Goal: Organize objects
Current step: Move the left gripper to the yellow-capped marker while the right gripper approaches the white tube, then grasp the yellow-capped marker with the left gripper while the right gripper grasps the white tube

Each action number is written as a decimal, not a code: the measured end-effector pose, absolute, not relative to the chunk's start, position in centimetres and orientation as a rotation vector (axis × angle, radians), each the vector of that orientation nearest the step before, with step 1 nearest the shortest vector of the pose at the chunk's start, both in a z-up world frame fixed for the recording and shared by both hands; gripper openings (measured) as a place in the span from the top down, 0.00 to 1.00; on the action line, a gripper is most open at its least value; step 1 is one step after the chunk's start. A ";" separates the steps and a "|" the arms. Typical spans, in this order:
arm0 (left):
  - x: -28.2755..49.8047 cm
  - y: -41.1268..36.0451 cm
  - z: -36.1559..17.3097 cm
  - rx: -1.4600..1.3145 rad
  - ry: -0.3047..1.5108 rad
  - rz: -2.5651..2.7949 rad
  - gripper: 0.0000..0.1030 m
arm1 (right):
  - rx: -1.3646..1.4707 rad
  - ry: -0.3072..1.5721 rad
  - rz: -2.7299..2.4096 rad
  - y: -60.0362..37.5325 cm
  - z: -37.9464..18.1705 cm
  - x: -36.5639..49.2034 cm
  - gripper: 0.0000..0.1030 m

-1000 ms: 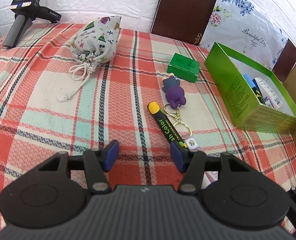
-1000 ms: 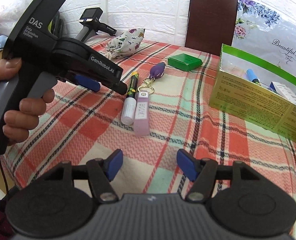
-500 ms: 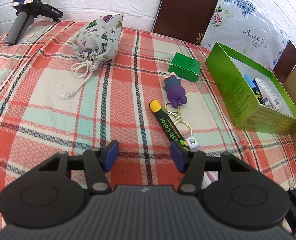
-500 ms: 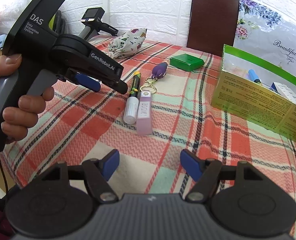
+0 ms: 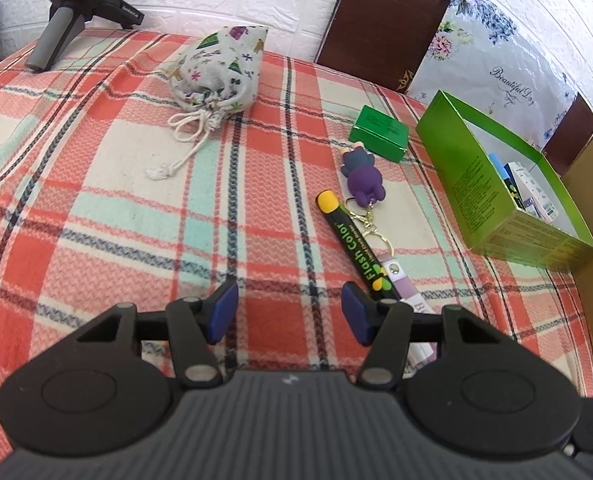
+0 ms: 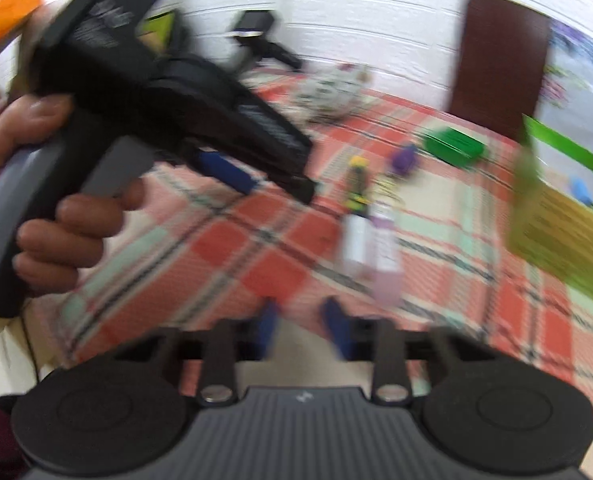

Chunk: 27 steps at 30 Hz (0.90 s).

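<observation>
On the plaid cloth lie a black marker with a yellow cap (image 5: 350,240), a purple figure keychain (image 5: 362,176) with a lilac strap (image 5: 400,284), and a small green box (image 5: 378,134). An open green box (image 5: 496,184) holding several items stands at the right. My left gripper (image 5: 290,312) is open and empty, its right finger beside the marker's near end. In the blurred right wrist view my right gripper (image 6: 300,324) hovers over the cloth, its jaws closing to a narrow gap with nothing between them. The marker (image 6: 356,188) and strap (image 6: 386,264) lie ahead of it.
A printed drawstring pouch (image 5: 216,68) lies at the back, a black handheld device (image 5: 68,12) at the back left. A brown chair back (image 5: 384,20) stands behind the table, cardboard (image 5: 592,200) at the right. A hand (image 6: 56,216) holds the left gripper's handle.
The right gripper's jaws have drawn together from wide apart, and its view has swung and blurred. The left gripper has barely moved and stays open.
</observation>
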<state>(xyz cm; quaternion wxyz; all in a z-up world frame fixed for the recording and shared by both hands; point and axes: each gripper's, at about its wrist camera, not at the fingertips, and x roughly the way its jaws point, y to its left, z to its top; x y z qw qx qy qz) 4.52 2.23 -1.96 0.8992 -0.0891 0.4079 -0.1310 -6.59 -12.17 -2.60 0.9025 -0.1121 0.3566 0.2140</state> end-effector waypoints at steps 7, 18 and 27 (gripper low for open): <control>4.3 2.3 -1.9 -0.186 0.842 -0.262 0.40 | -0.242 0.716 0.411 -12.5 -2.7 -7.5 0.62; 2.7 6.3 -1.8 -0.310 0.852 -0.209 0.40 | -0.167 0.710 0.380 -14.1 -2.4 -8.0 0.58; 3.4 6.6 -1.6 -0.350 0.870 -0.227 0.40 | -0.156 0.658 0.407 -13.5 -1.7 -6.2 0.58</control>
